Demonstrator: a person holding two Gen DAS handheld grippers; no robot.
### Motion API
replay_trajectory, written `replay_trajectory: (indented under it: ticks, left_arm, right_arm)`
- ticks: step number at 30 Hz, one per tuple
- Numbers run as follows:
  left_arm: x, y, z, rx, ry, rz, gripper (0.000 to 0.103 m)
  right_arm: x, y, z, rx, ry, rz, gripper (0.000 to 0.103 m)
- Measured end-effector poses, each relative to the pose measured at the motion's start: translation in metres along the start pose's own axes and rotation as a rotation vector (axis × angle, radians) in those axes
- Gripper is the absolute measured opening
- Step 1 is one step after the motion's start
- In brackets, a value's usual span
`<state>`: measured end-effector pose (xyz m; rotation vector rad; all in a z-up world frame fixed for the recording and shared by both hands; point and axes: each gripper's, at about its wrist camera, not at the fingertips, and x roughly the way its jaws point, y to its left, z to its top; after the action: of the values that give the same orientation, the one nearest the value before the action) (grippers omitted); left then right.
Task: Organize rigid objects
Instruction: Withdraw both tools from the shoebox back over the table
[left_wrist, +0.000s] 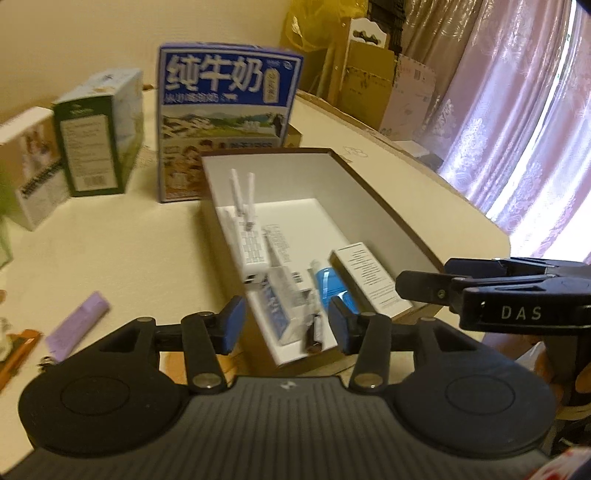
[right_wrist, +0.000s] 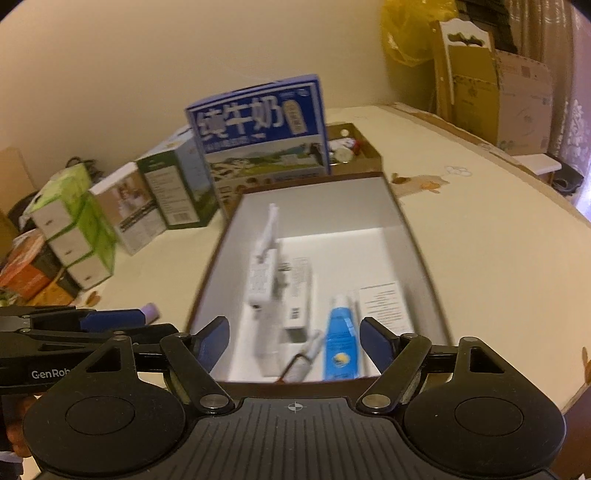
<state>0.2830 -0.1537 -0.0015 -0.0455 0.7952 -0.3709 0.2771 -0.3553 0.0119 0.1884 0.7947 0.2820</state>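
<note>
Purple slim box (left_wrist: 78, 326), lying lower left on the counter (left_wrist: 122, 254), is looking light and stiff, suiting a long-side pinch, while both tongs, left (left_wrist: 287, 325) and right (right_wrist: 293, 341), are hanging spread, pinching nothing.

Warm dim light, window glare (left_wrist: 554, 122) (blown out), motion blur, fisheye-bent edges.

An open brown box (right_wrist: 413, 236) with white inside sits before the milk carton (right_wrist: 258, 125). Inside lie a white antenna device (right_wrist: 260, 280), a blue tube (right_wrist: 340, 343) and small white boxes (right_wrist: 386, 306).
</note>
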Motion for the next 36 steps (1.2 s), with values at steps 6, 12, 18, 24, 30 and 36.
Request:
replay_trajectory:
  ticks: [6, 12, 18, 24, 30, 36]
  left_arm:
    - [-0.040, 0.019, -0.018, -0.018, -0.031, 0.040, 0.045]
    - [-0.078, 0.034, -0.038, -0.030, -0.059, 0.091, 0.049]
    - [-0.107, 0.051, -0.061, -0.060, -0.066, 0.146, 0.049]
    - [-0.131, 0.071, -0.083, -0.114, -0.066, 0.199, 0.049]
    - [-0.147, 0.086, -0.101, -0.162, -0.063, 0.237, 0.049]
    - [-0.156, 0.096, -0.112, -0.190, -0.057, 0.260, 0.049]
  right_arm:
    - [-0.008, 0.035, -0.018, -0.035, 0.023, 0.053, 0.075]
    - [-0.010, 0.066, -0.039, -0.084, 0.062, 0.104, 0.075]
    - [-0.009, 0.099, -0.056, -0.143, 0.095, 0.160, 0.075]
    - [-0.007, 0.126, -0.070, -0.194, 0.123, 0.210, 0.075]
    - [-0.005, 0.144, -0.081, -0.230, 0.146, 0.236, 0.075]
    - [-0.001, 0.155, -0.084, -0.250, 0.160, 0.246, 0.075]
